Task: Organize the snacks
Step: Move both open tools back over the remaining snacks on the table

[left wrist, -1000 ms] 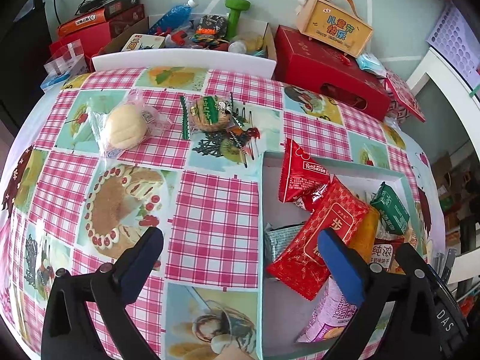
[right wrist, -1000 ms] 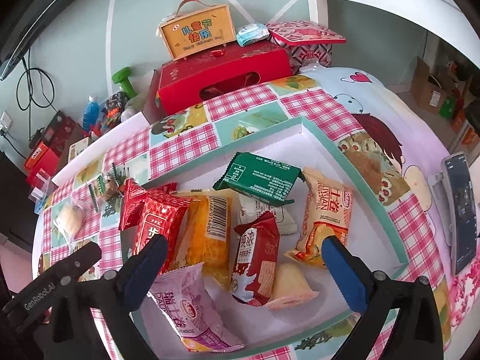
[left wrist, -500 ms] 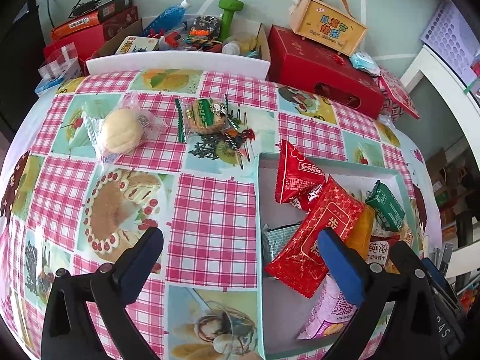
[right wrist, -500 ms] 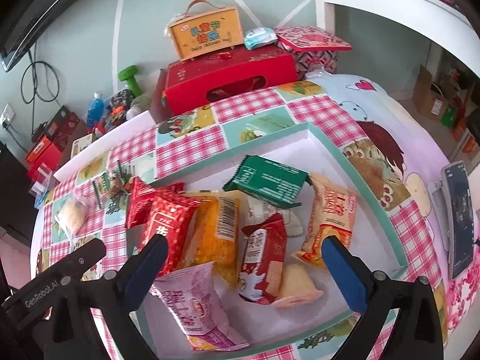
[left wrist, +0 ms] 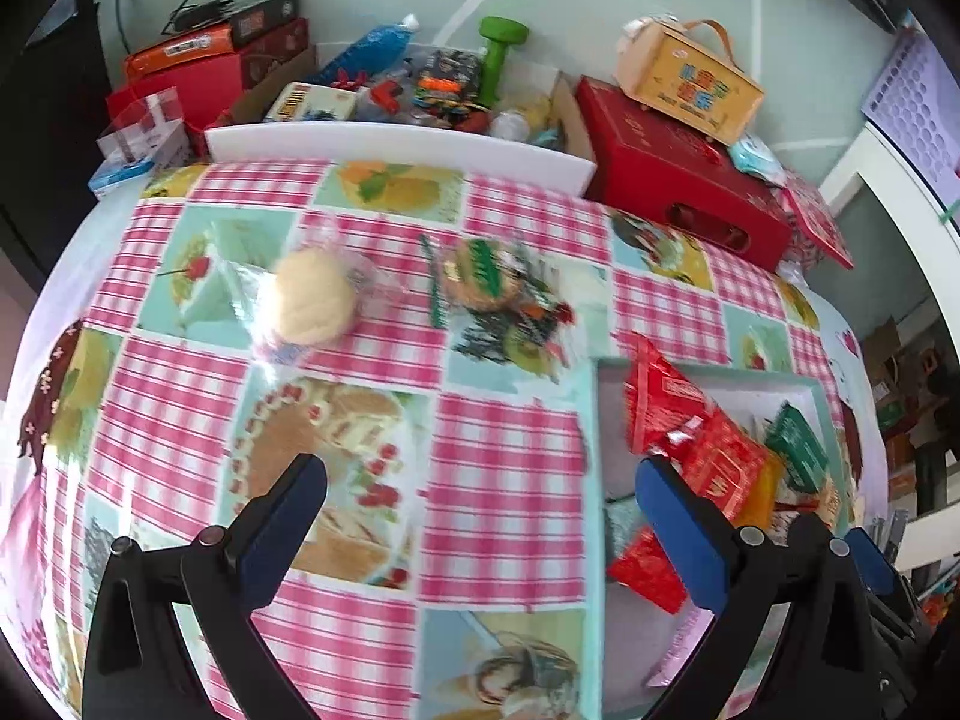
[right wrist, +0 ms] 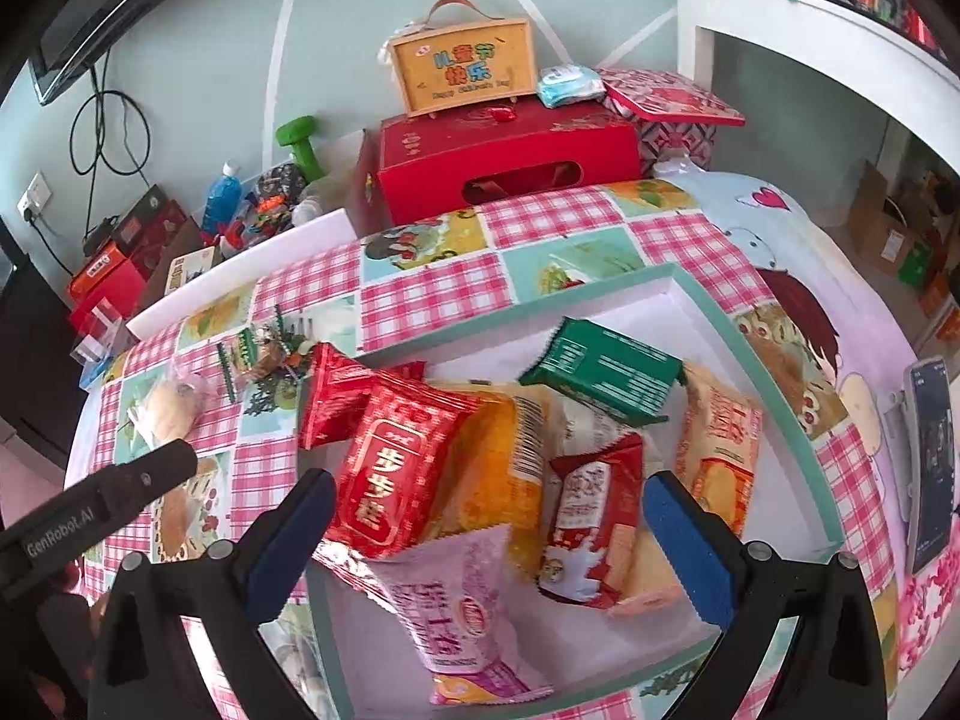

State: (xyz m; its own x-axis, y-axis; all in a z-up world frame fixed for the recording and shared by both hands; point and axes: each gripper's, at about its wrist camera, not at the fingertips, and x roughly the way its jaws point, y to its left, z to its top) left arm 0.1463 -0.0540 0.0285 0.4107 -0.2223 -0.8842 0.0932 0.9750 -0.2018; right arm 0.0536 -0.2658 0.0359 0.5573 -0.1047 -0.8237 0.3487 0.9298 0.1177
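surface: table w/ a tablecloth (left wrist: 504,480) in pink gingham squares mixed w/ food and cartoon pics, sitting under everything in both views.
left gripper (left wrist: 480,501): hanging over bare cloth just left of the tray, blue pads spread wide, nothing btwn them; its view is looking motion-blurred.
right gripper (right wrist: 489,519): hovering over the tray's near half, jaws gaping wide, gripping nothing.
tray (right wrist: 774,378): shallow, teal rim, white inside, lying on the right part of the cloth.
snacks in tray: big red packet (right wrist: 390,474), orange packet (right wrist: 504,462), green packet (right wrist: 606,369), pink-white packet (right wrist: 462,606), red-white packet (right wrist: 591,516) and pale orange packet (right wrist: 717,444) overlapping in a loose pile.
snacks outside tray: wrapped bun (left wrist: 309,300) lying on the cloth well left of the tray; clear-wrapped cookie (left wrist: 480,276) lying just right of the bun, nearer the tray's far corner.
phone (right wrist: 930,456): lying on the cloth's right edge, beside the tray.
far edge of table: red gift box (right wrist: 510,162) w/ a yellow carry box (right wrist: 468,66) sitting on top.
room: pale green wall w/ white lines; green dumbbell (left wrist: 498,54) and blue bottle (left wrist: 372,51) standing among clutter behind the table; white shelf unit (right wrist: 810,36) at right; cables hanging by a wall socket (right wrist: 36,192) at left.
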